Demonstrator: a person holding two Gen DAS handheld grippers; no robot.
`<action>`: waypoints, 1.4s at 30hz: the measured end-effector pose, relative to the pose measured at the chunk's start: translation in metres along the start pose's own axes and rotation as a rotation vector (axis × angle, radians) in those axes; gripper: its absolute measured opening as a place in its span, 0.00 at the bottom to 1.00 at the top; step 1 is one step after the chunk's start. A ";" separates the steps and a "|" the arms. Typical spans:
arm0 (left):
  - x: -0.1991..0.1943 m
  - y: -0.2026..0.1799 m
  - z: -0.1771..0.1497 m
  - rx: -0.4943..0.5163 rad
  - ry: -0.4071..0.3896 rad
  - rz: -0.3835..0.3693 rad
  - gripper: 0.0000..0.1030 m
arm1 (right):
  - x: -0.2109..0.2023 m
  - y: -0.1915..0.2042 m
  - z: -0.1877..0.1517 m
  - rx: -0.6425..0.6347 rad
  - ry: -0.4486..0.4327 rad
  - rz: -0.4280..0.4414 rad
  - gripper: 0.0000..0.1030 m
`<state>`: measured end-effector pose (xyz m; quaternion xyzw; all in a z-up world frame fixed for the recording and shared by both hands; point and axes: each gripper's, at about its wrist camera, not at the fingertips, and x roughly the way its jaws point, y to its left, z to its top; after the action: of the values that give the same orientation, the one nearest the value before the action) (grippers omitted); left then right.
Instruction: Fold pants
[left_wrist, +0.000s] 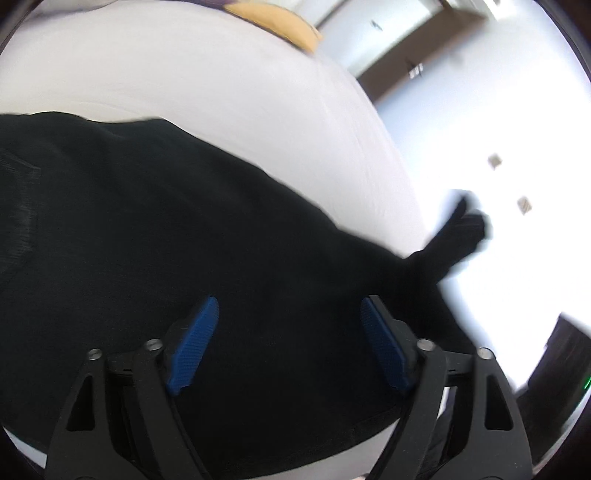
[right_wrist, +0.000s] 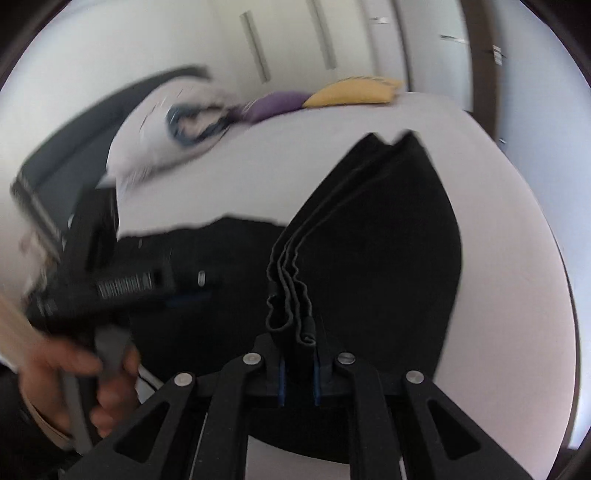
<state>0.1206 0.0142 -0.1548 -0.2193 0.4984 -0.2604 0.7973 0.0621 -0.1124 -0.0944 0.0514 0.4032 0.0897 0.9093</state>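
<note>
Black pants (left_wrist: 155, 229) lie spread on a white bed (left_wrist: 221, 81). My left gripper (left_wrist: 288, 325) is open just above the dark fabric, its blue pads (left_wrist: 195, 343) wide apart with nothing between them. In the right wrist view my right gripper (right_wrist: 298, 363) is shut on a bunched, layered edge of the pants (right_wrist: 369, 236), which run away from it in folds across the bed (right_wrist: 517, 258). The left gripper (right_wrist: 122, 280), held in a hand, shows blurred at the left of that view, over the pants.
A white patterned pillow (right_wrist: 166, 133), a purple cushion (right_wrist: 277, 103) and a yellow cushion (right_wrist: 354, 92) lie at the bed's far end. A dark headboard (right_wrist: 74, 147) stands at the left. White wardrobe doors (right_wrist: 295, 37) are behind. The yellow cushion (left_wrist: 280, 22) also shows in the left view.
</note>
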 end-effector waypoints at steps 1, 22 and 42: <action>-0.008 0.007 0.004 -0.028 -0.006 -0.028 0.92 | 0.017 0.016 -0.005 -0.038 0.039 0.003 0.11; 0.036 -0.004 0.023 0.035 0.258 -0.020 0.28 | 0.030 0.080 -0.007 -0.245 -0.013 -0.063 0.11; -0.037 0.104 0.071 0.076 0.255 0.133 0.11 | 0.102 0.177 0.016 -0.406 0.065 0.055 0.11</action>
<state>0.1916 0.1242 -0.1638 -0.1205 0.5986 -0.2515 0.7509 0.1194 0.0814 -0.1282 -0.1248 0.4042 0.1957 0.8847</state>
